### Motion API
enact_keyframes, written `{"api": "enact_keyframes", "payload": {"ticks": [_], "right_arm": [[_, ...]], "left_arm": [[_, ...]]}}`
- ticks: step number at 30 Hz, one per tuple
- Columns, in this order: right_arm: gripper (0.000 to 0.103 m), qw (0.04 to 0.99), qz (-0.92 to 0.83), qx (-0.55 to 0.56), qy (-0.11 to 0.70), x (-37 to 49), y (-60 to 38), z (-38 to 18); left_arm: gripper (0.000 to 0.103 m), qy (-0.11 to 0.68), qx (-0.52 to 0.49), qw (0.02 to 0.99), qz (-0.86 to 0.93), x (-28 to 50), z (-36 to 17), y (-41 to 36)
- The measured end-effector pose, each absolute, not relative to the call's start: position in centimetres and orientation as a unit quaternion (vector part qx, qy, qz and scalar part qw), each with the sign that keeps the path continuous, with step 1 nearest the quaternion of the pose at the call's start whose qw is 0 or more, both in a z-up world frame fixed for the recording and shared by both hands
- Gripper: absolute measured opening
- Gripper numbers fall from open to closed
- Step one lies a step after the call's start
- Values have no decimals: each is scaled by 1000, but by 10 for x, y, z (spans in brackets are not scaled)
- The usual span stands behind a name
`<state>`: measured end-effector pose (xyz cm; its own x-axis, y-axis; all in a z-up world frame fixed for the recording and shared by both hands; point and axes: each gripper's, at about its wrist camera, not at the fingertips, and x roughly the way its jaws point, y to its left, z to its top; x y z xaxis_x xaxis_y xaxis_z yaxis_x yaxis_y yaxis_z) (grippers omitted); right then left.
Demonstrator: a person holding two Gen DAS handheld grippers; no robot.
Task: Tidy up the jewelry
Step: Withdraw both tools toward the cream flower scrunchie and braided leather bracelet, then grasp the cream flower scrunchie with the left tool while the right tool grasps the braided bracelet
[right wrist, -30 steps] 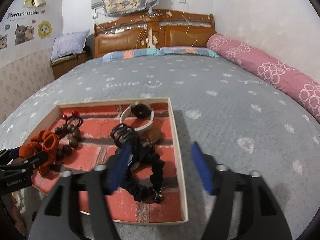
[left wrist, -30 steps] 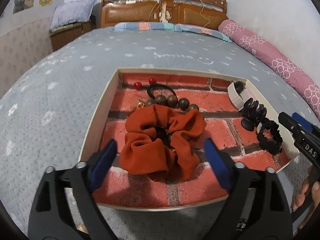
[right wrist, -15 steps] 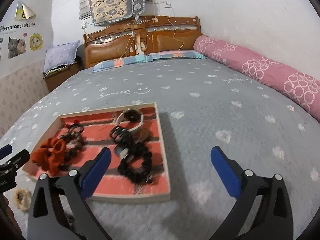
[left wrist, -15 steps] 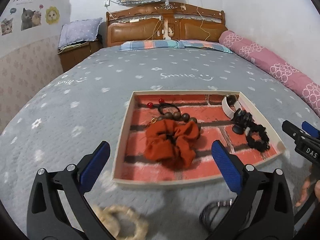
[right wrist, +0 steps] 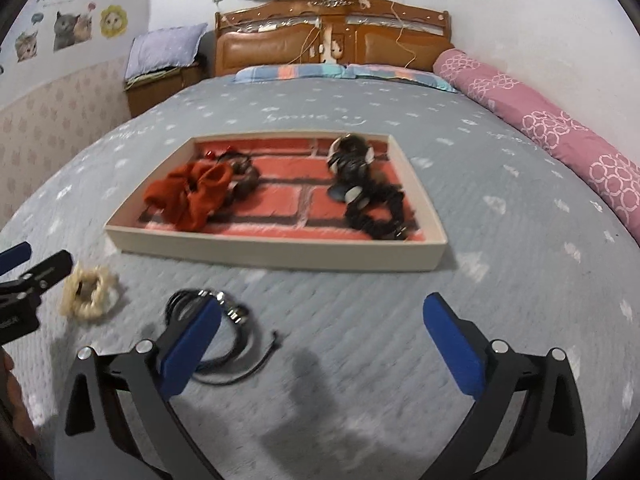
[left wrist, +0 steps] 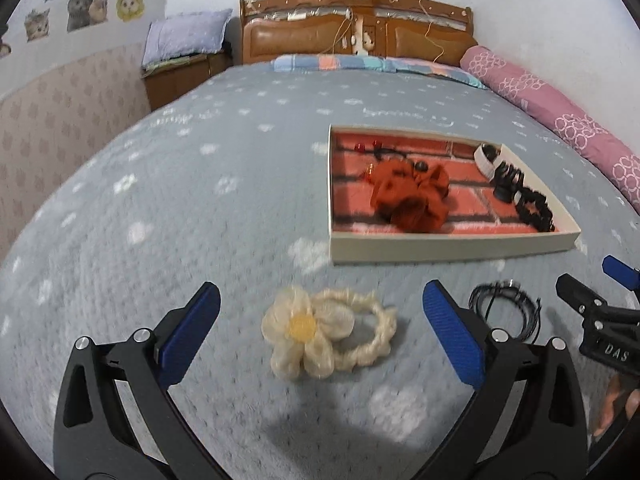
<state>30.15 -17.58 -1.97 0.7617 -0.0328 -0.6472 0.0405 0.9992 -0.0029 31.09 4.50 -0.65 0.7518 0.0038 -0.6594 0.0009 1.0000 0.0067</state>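
Observation:
A shallow tray [left wrist: 440, 246] [right wrist: 280, 250] with a red brick-pattern floor lies on the grey bedspread. In it are an orange scrunchie [left wrist: 408, 196] [right wrist: 192, 194], a black scrunchie [left wrist: 534, 208] [right wrist: 374, 216], a black claw clip [left wrist: 508, 180] and a white band [left wrist: 486, 158]. On the bedspread in front of the tray lie a cream flower hair tie [left wrist: 326, 330] [right wrist: 90, 292] and a black cord necklace [left wrist: 506, 306] [right wrist: 224, 336]. My left gripper [left wrist: 320, 330] stands open with the flower tie between its fingers, untouched. My right gripper [right wrist: 322, 344] is open, its left finger over the black cord.
A wooden headboard [right wrist: 332, 36] and pillows lie at the far end of the bed. A pink bolster [right wrist: 560, 128] runs along the right wall. A bedside cabinet [left wrist: 176, 76] stands far left. A person's hand [left wrist: 618, 404] shows behind the right gripper.
Both grippers have drawn back from the tray towards the near side of the bed and opened wider. The flower tie and black cord have come into view.

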Motion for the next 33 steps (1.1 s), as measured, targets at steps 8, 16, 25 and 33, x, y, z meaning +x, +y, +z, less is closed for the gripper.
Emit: {"api": "enact_keyframes", "payload": {"ticks": [8,16,25,33], "right_arm": [[98,930,-18,3,366,306,-171,-35],[97,928,-9,-7,372,309,-165,-40],[84,919,-3,-21,394,316,-158,-48],[68,916,6,-26,400,317,-154,-51]], "left_arm": [[98,374,4,928,-8,314,-30,45],[95,371,-31,928,-10,316,-31,61],[75,410,-37,911,-8,329,-45,72],[56,416,-37,909,-16,330,-49,71]]}}
